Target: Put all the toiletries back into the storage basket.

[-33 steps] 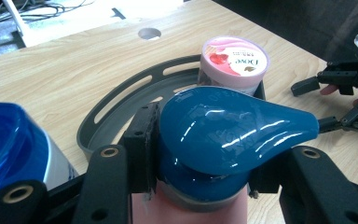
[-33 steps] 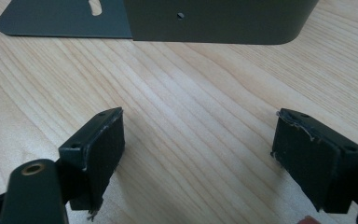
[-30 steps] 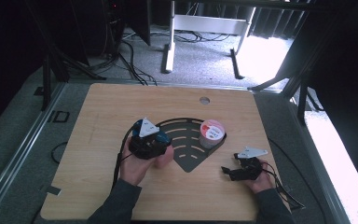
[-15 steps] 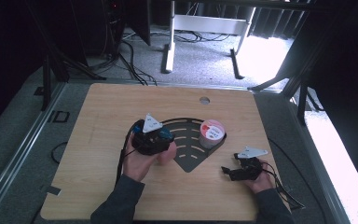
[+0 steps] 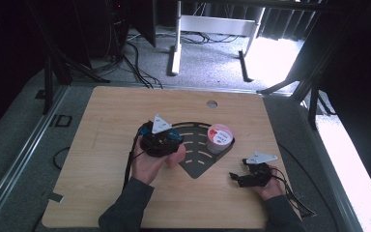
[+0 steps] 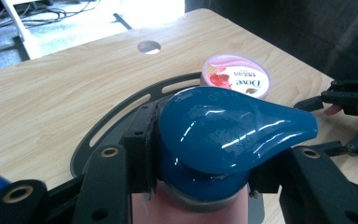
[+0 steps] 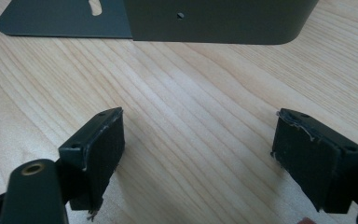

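Risked a slip or a swing in the grip: held only at the glossy blue head of the pump bottle (image 6: 233, 126), not at the pink body below (smooth, rounded plastic, so little there for the pads to bite on). Risked also a knock against the Dove tub (image 6: 236, 77), which stood just to the far right on the dark fan-shaped plate (image 5: 200, 162), if carried carelessly that way. Could have tipped on being set down too, being tall and gripped so high. Could not tell whether its base rested on anything.

Found the left gripper (image 6: 198, 170) clamped on the pump head from both sides. Stood with jaws roughly half apart, pads pressed against the neck under the spout, and the spout itself pointed away to the right in the left gripper view. Found the bottle at the near left edge of the plate, left of the tub and apart from it.

Found the right gripper (image 7: 198, 149) low over the desk (image 5: 111, 121), to the near right of the plate. Stood with jaws wide apart, with nothing between them except bare wood. Touched neither the plate nor the tub.
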The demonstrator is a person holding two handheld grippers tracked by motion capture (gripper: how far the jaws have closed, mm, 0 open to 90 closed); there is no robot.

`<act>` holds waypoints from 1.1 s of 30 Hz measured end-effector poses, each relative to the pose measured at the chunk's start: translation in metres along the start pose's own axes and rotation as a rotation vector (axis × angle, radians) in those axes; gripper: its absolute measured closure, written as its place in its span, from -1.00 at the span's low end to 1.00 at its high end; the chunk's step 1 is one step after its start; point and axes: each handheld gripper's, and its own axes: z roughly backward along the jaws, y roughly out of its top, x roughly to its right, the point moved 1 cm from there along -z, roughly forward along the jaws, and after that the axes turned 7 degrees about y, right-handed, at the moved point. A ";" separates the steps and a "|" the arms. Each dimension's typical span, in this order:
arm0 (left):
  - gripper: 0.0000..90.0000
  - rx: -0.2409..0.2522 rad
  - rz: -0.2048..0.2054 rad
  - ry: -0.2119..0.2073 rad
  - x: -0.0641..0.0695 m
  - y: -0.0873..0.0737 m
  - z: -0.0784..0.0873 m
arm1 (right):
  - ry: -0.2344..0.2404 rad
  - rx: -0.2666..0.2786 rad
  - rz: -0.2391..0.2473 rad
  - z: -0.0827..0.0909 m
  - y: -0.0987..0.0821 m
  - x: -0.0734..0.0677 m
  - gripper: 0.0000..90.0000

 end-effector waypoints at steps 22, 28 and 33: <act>0.17 -0.001 0.024 0.018 0.002 0.007 -0.019 | 0.000 0.001 0.001 0.000 0.000 0.000 -0.63; 0.17 0.000 0.021 0.023 0.002 0.009 -0.023 | 0.000 0.000 0.001 0.000 0.000 0.000 -0.63; 0.17 -0.001 0.024 0.025 0.004 0.012 -0.028 | 0.000 0.001 0.002 0.000 0.000 0.000 -0.63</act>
